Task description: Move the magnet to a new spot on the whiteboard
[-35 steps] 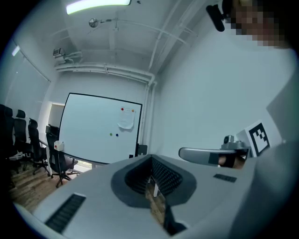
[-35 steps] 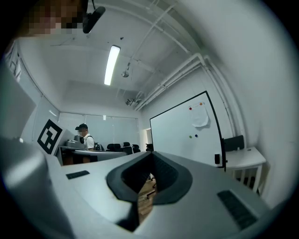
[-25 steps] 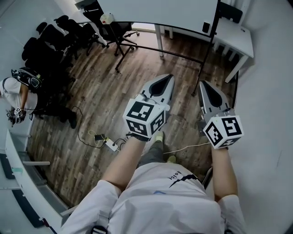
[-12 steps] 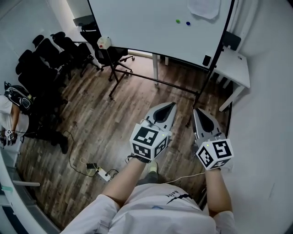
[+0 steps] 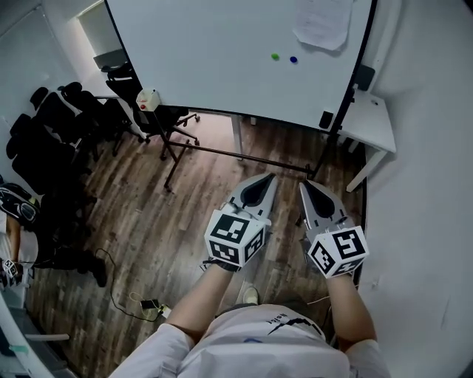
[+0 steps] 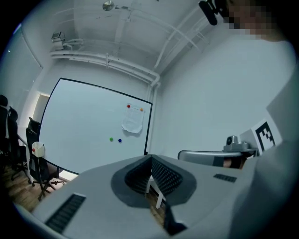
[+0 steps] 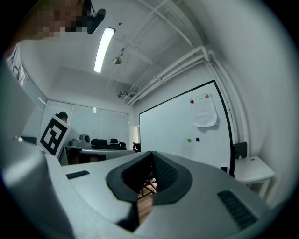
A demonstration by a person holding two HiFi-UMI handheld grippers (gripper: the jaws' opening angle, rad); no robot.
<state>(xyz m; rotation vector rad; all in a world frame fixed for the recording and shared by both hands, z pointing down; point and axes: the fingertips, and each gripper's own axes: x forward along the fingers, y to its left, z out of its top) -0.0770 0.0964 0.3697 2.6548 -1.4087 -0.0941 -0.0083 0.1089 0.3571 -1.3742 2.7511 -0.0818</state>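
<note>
The person is standing on the wooden floor [image 5: 170, 214] and facing the whiteboard [image 5: 222, 52]. The left forearm [image 5: 199, 288] and the right forearm [image 5: 347, 306] are reaching out in front of the body, side by side. The left tongs [image 5: 267, 179] and the right tongs [image 5: 304, 186] are pointing level toward the board's lower edge. They are angling slightly inward, so their tips are lying near each other without touching.

In the left gripper view, the left tongs [image 6: 152, 158] are pressing their ridged pads together at the tip and gripping nothing. Only floor is showing through the slot behind the tip. In the right gripper view, the right tongs [image 7: 152, 153] are closed in the same way, also empty.

The green magnet [image 5: 275, 56] and the blue magnet [image 5: 293, 59] are sitting just beside each other on the right part of the whiteboard, green on the left. They are well apart from both tongs. A sheet of paper [image 5: 321, 22] is hanging just above them, with a red magnet [image 6: 129, 106] and an orange magnet [image 6: 141, 109] pinning its top corners.

A small white surface [image 5: 373, 125] is standing just right of the board's black frame, and black chairs [image 5: 66, 122] are crowding the left side of the room
</note>
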